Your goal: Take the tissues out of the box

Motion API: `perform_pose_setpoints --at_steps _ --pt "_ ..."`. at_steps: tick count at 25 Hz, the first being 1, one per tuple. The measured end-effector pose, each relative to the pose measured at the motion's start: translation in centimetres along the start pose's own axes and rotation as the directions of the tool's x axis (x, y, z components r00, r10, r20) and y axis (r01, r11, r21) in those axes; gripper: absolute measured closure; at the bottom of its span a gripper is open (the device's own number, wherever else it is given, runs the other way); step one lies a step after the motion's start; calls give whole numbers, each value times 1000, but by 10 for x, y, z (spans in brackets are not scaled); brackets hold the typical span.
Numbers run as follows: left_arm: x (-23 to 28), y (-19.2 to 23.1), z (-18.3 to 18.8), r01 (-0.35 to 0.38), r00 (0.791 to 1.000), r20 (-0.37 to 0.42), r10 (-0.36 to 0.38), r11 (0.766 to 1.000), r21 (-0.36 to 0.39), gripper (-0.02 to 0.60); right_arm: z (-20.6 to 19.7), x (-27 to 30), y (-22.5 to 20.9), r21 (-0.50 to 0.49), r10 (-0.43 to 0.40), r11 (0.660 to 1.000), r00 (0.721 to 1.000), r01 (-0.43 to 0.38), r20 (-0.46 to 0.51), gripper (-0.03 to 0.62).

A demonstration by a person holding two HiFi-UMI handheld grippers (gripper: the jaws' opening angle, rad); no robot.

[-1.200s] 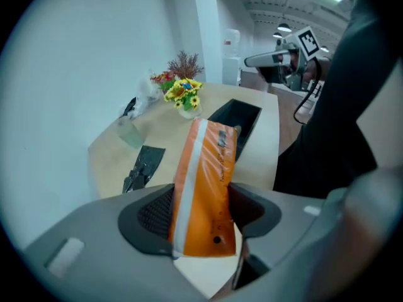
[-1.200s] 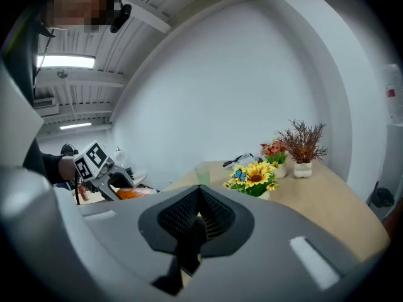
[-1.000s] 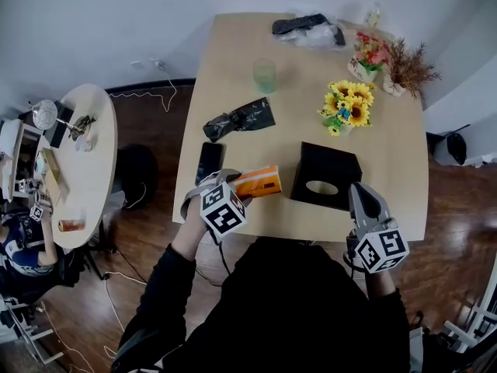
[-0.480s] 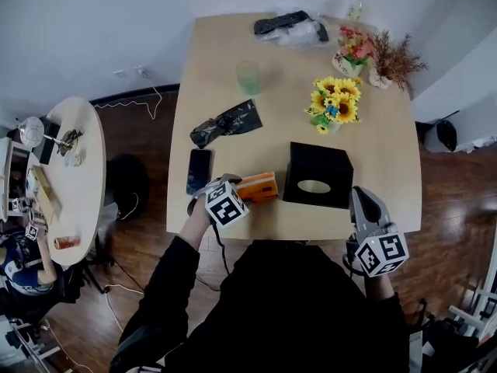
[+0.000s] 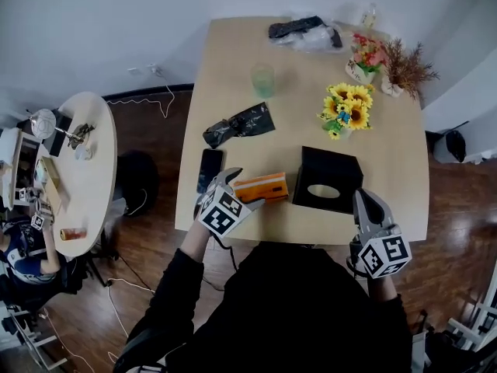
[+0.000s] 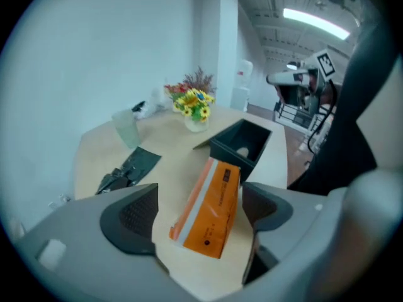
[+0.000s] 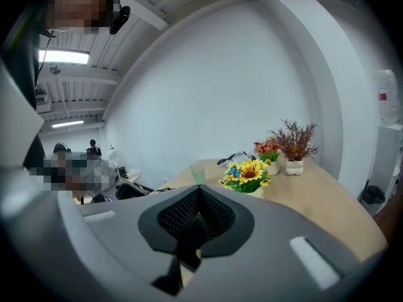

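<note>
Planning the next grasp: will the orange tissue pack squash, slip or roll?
Probably squashes slightly: the orange tissue pack looks film-wrapped and soft. Lying flat on the table, it likely won't roll. Its smooth wrap might slip.

I can't read a single word clearly from here. The orange pack (image 6: 211, 209) has a line of dark print along its side and a small round dark mark near its lower end, but the letters are too blurred to make out. The left cube (image 5: 221, 212) and the right cube (image 5: 383, 255) show square black-and-white code patterns, no letters. A red label (image 7: 382, 96) on a white container (image 7: 385, 115) is too small to read.
</note>
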State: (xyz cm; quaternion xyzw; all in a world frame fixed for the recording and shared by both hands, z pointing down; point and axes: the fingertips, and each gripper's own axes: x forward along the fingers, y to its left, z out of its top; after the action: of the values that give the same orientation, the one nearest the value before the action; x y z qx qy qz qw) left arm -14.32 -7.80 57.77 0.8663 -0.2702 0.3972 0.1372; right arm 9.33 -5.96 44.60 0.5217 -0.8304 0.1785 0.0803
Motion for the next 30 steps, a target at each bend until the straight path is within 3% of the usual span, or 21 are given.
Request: perform_pose_setpoints --at_steps 4,7,8,10,13,15,18,21,27,30 --pt "-53 8 39 -112 972 196 130 988 -104 197 0 12 12 -12 49 999 999 -49 -16 594" --pt "-80 -7 60 -106 946 291 140 986 -131 362 0 25 25 -24 98 995 995 -98 -22 594" --pt "-87 -13 66 -100 937 319 141 985 -142 385 1 28 30 -29 115 993 993 -116 -24 594" --pt "-99 -23 79 -108 909 380 170 978 -180 427 3 35 40 -37 147 988 989 -148 -26 594" --pt "-115 -33 95 -134 851 465 245 957 -259 479 8 40 50 -46 184 982 983 -185 -22 594" --pt "-120 -39 101 -153 827 488 280 947 -283 492 12 42 53 -50 196 979 980 -197 -17 594" --pt "-118 -47 105 -121 823 496 277 939 -323 497 16 41 54 -72 206 976 978 -206 -8 594" --pt "-109 -50 104 -59 824 494 275 911 -409 499 18 39 53 -90 210 974 978 -209 0 594" --pt "-108 -33 106 -193 785 474 399 885 -424 505 29 28 37 -82 185 980 981 -180 52 594" --pt "-103 -32 113 -186 790 476 387 890 -416 505 37 19 25 -69 157 986 984 -151 86 594"
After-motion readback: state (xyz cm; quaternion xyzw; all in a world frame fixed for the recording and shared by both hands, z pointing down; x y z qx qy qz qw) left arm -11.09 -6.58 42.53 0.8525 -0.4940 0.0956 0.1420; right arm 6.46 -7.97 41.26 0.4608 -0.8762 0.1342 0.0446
